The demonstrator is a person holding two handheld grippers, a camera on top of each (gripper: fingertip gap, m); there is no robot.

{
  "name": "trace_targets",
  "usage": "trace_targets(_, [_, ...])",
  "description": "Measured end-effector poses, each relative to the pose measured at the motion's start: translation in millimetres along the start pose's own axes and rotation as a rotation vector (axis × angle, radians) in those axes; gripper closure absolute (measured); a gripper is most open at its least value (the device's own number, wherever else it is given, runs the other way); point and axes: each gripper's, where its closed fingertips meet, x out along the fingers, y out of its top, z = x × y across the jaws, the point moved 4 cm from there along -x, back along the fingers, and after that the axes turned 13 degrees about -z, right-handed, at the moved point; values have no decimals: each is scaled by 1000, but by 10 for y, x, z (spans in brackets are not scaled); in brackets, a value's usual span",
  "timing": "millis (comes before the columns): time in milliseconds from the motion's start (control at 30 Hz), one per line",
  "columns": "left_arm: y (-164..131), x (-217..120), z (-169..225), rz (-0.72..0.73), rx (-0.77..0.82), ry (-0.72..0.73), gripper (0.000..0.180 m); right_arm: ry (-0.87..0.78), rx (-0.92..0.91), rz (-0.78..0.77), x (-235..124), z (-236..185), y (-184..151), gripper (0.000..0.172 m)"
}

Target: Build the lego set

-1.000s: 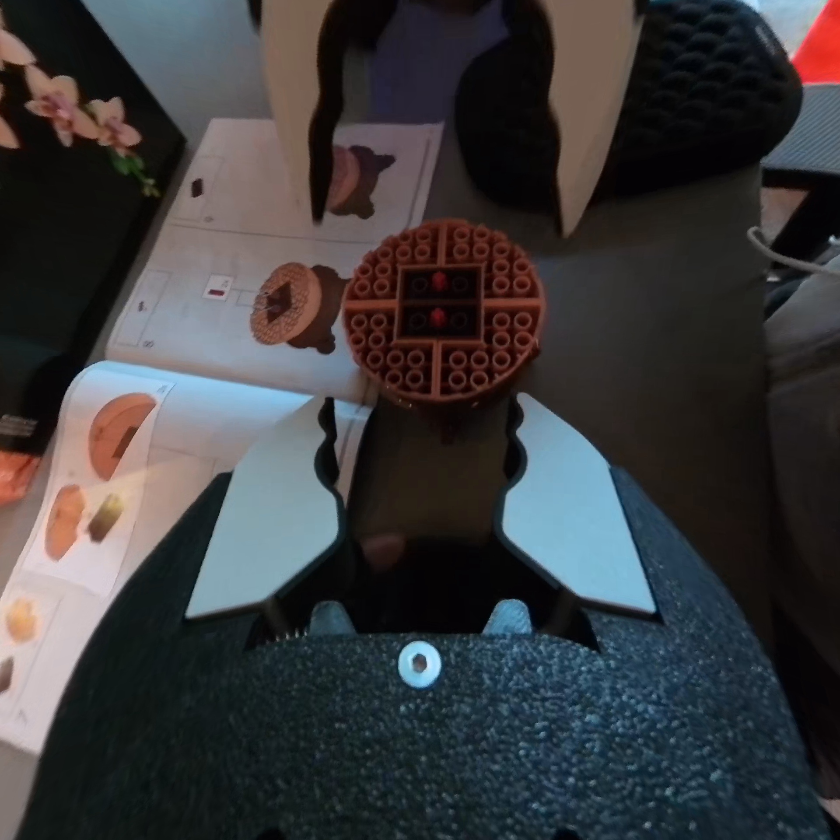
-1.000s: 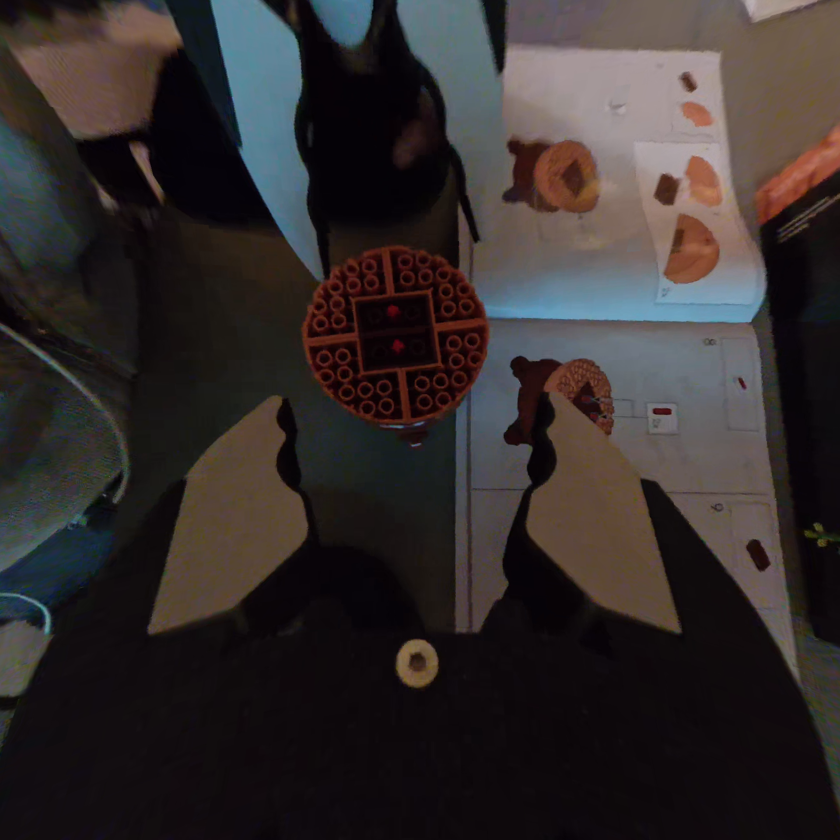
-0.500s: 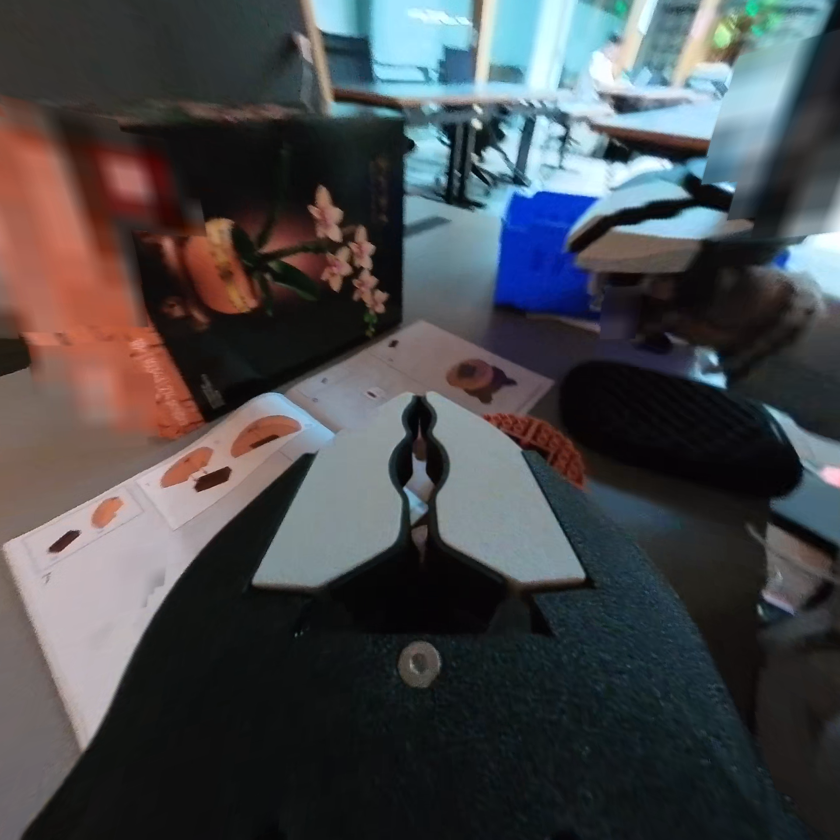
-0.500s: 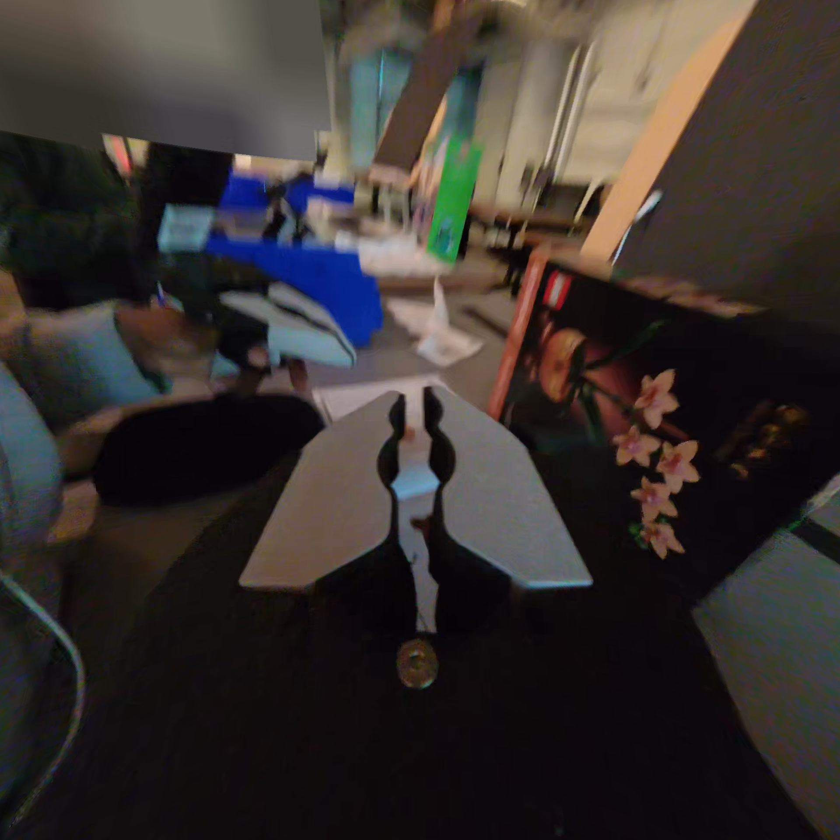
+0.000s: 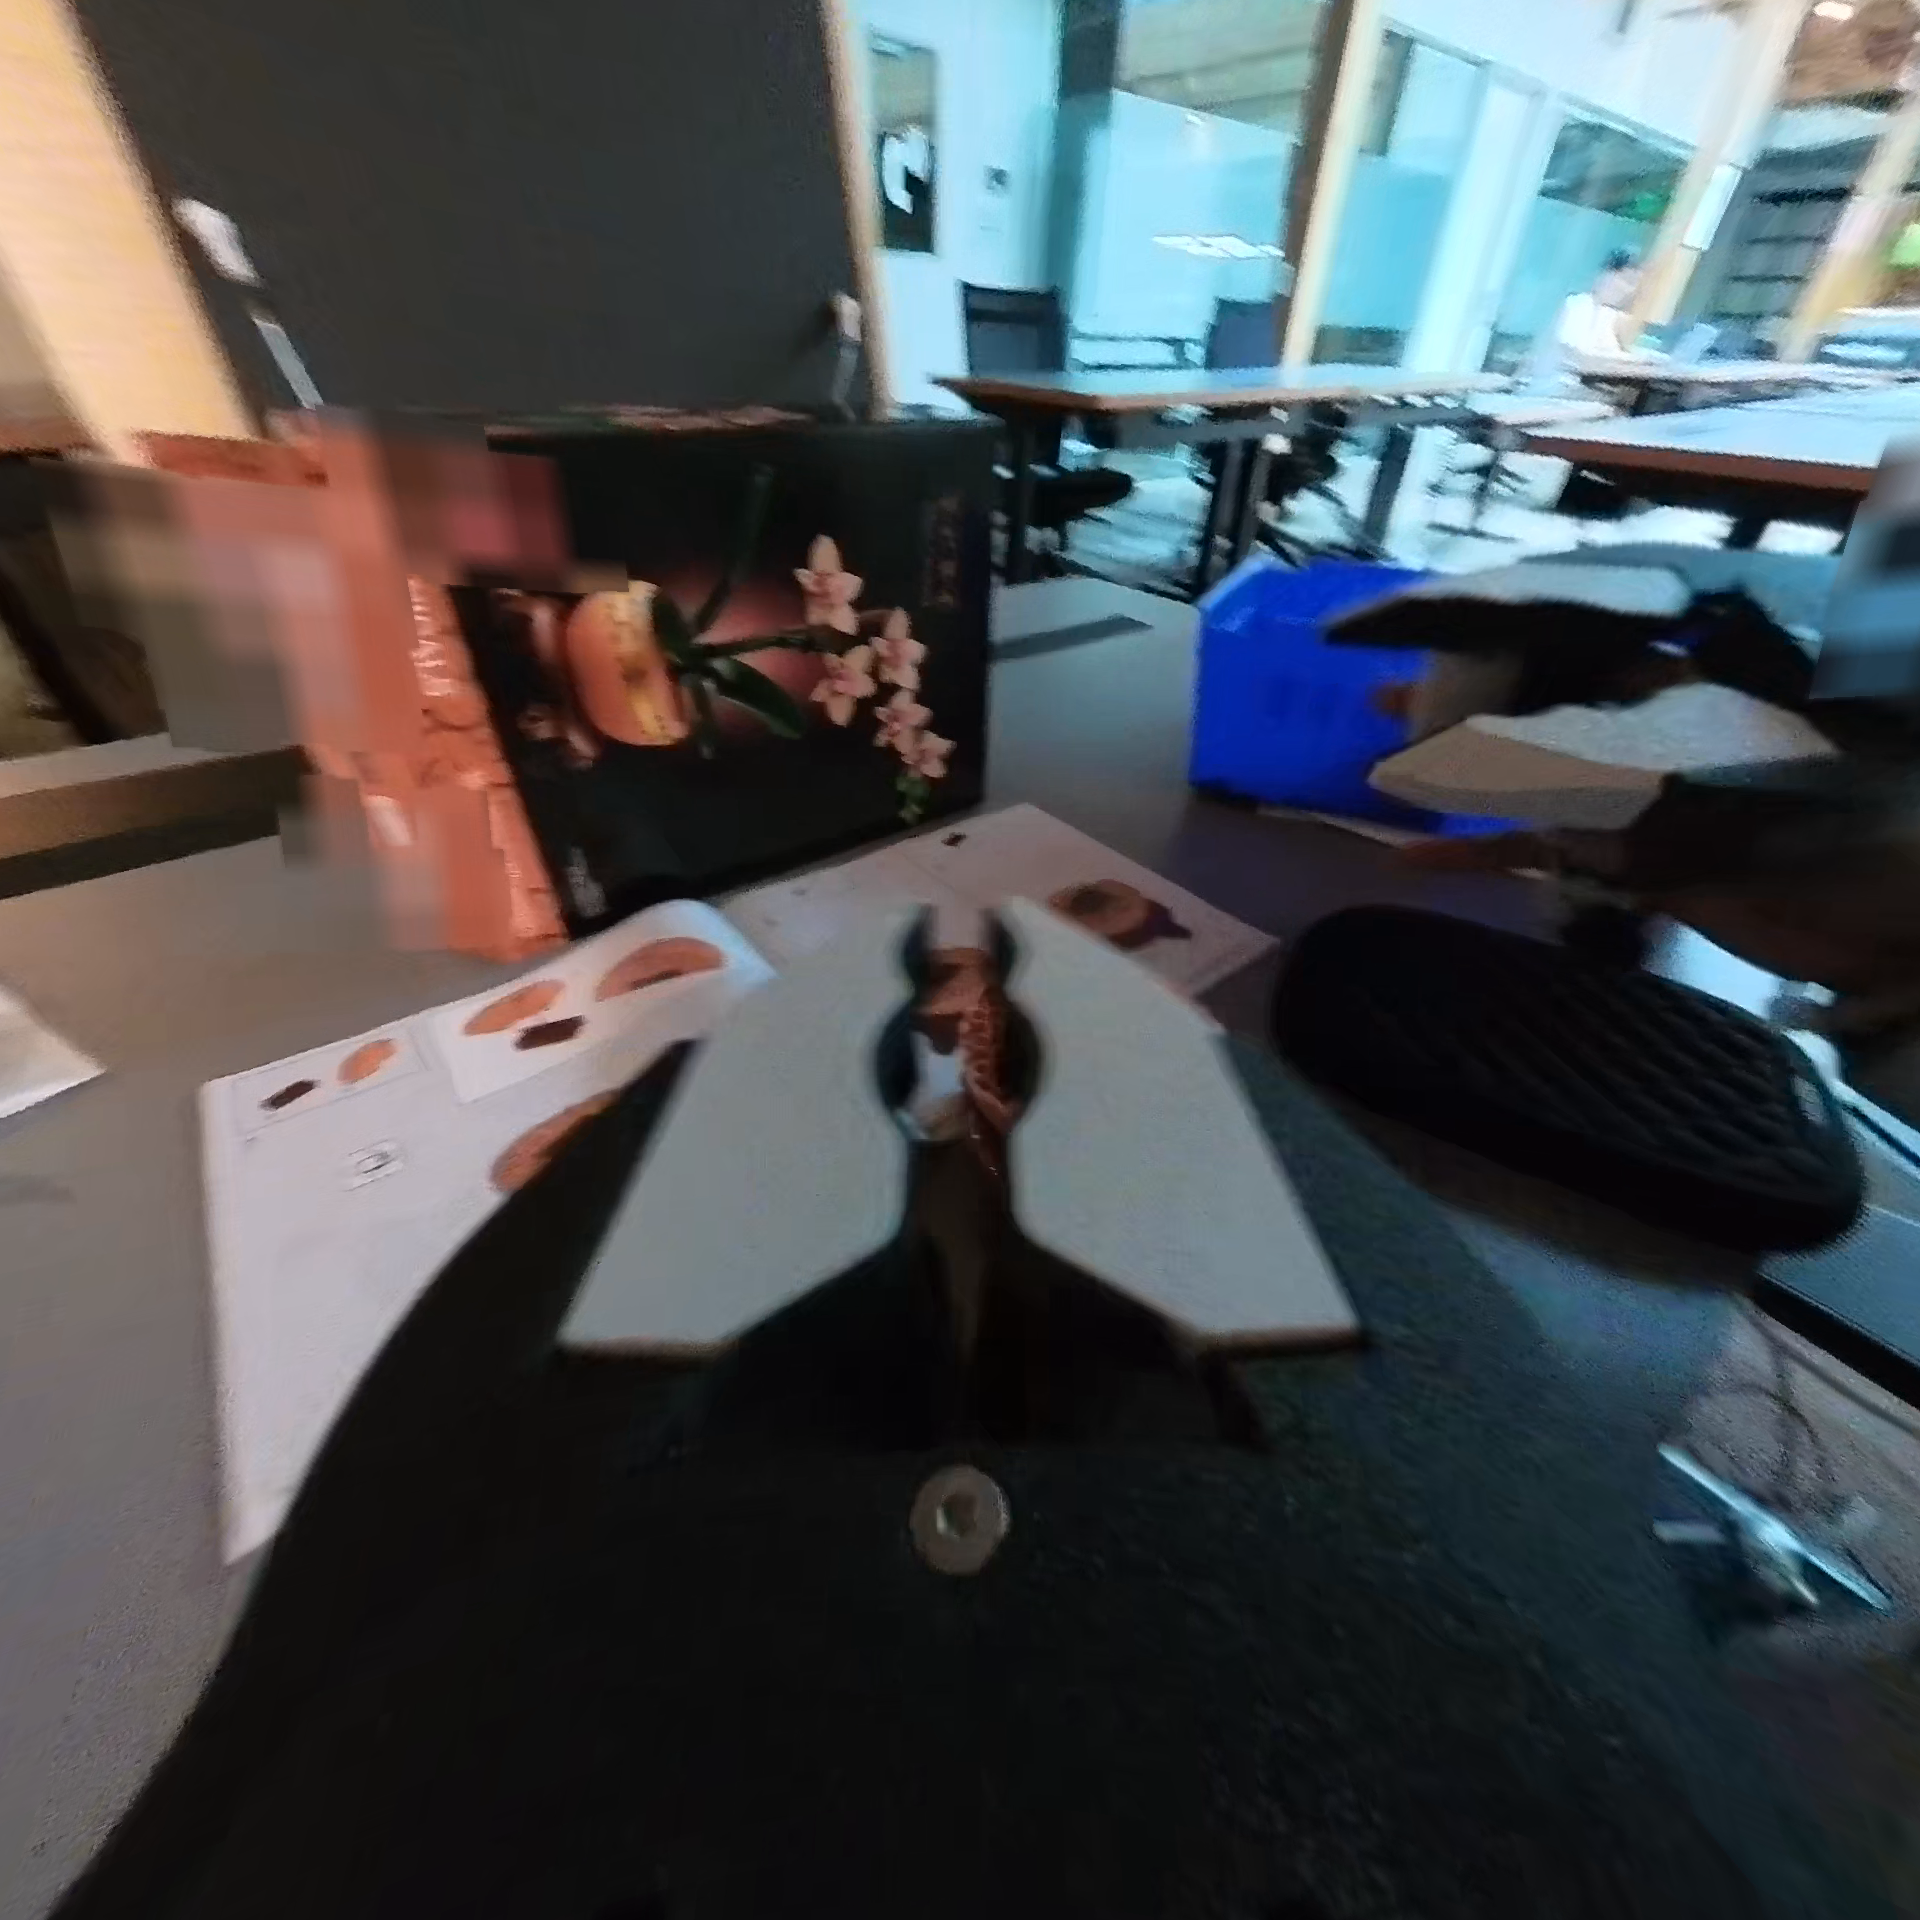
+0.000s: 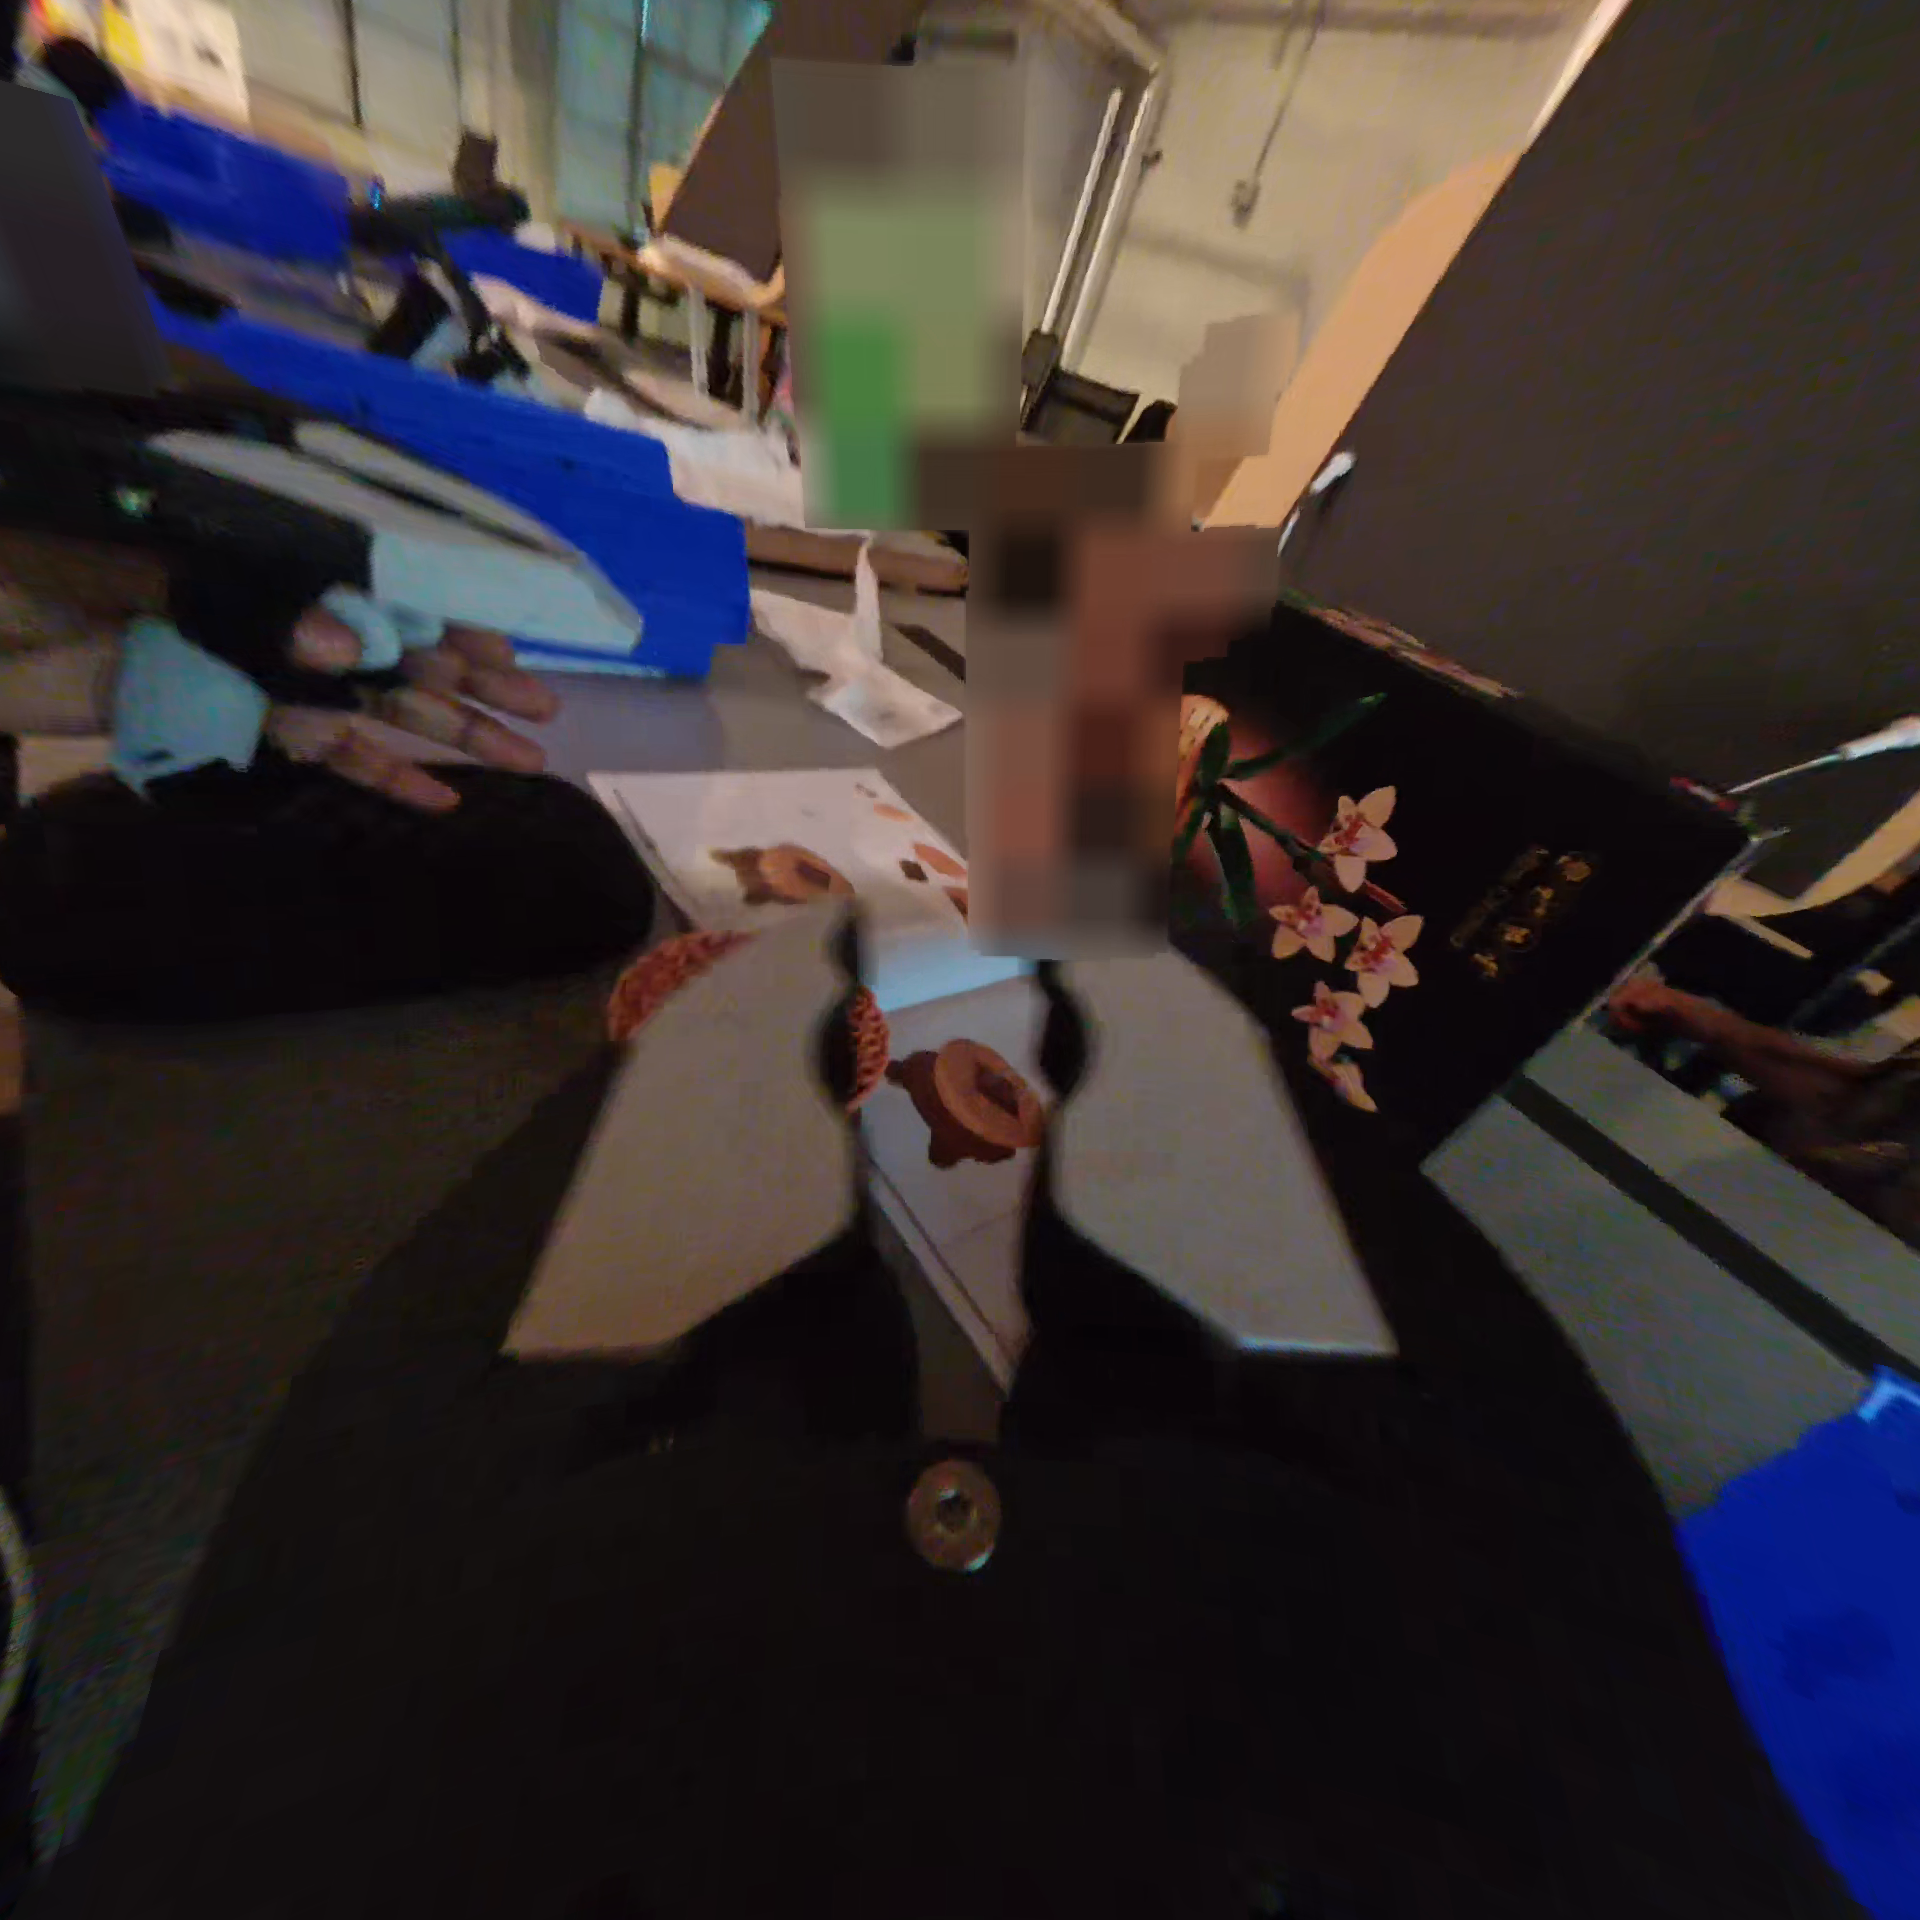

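both hand-held grippers (image 5: 956,935) (image 6: 951,961) point level over the grey table (image 5: 125,956).

A second ago both grippers pointed straight down over the round brown brick disc (image 6: 675,971), jaws spread wide. Both have since tilted up to look across the table at the black flower box (image 5: 769,665). The left gripper (image 5: 958,940) closed fully half a second ago and now shows a narrow gap, through which the disc is seen. The right gripper (image 6: 951,966) likewise nearly closed, then reopened partway; the disc lies behind its left finger (image 6: 727,1091).
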Motion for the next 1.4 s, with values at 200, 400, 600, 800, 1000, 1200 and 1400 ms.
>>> trace_targets(200, [-292,32,1,-152,24,121,179,10,0,-245,208,-183,-284,172])
trace_targets(400, [-475,187,126,-274,-39,15,157,127,183,-298,363,-195,-436,166])
trace_targets(600, [-514,264,112,-354,-7,-26,161,184,267,-302,314,-62,-520,168])
trace_targets(800, [-420,264,-156,-331,15,72,180,226,487,7,254,182,-398,149])
trace_targets(1000, [-511,379,-320,-352,-54,98,154,172,588,96,291,378,-449,54])
trace_targets(1200, [-594,442,-358,-415,-64,120,148,193,504,179,214,315,-388,126])
trace_targets(1400, [-503,455,-380,-354,-56,104,180,270,477,237,164,270,-350,172])
